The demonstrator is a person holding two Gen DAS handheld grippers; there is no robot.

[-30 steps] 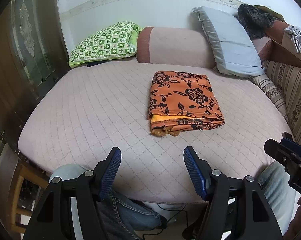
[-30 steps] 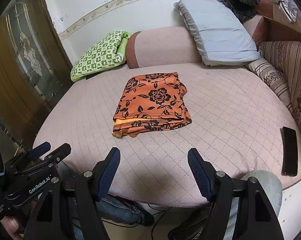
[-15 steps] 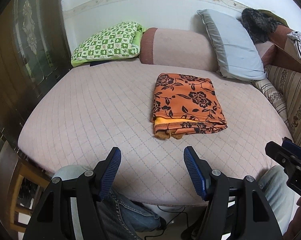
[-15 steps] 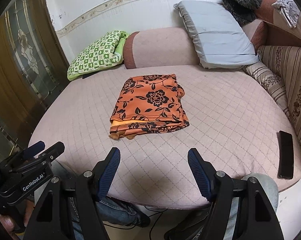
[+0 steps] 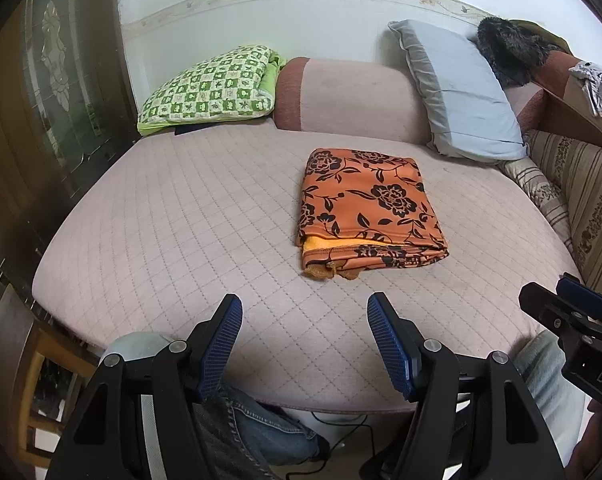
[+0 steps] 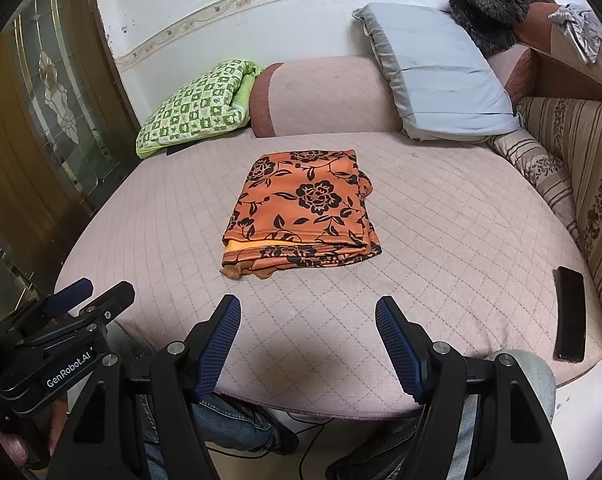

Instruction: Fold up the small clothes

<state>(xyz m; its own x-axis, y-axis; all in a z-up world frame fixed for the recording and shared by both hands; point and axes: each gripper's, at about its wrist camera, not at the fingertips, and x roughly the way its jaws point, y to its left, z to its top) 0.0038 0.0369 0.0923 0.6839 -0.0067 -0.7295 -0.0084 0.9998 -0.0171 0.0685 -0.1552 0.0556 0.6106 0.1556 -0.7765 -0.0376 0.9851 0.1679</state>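
A pink quilted bed cover (image 5: 189,216) spreads over the bed. At its far edge a pink bolster with a rust-red end (image 5: 341,96) lies against the white wall. A green-and-white checked pillow (image 5: 209,84) rests at the far left corner, touching the bolster's red end. A pale blue pillow (image 5: 457,88) leans on the bolster's right side. Along the right edge runs a striped brown cushion (image 6: 573,152). A black phone (image 6: 569,314) lies flat near the right front corner.

Your left gripper (image 5: 305,326) hung with jaws spread wide above the quilted bed cover (image 5: 173,216). The folded orange floral garment (image 5: 365,208) lay ahead, apart from both fingers.
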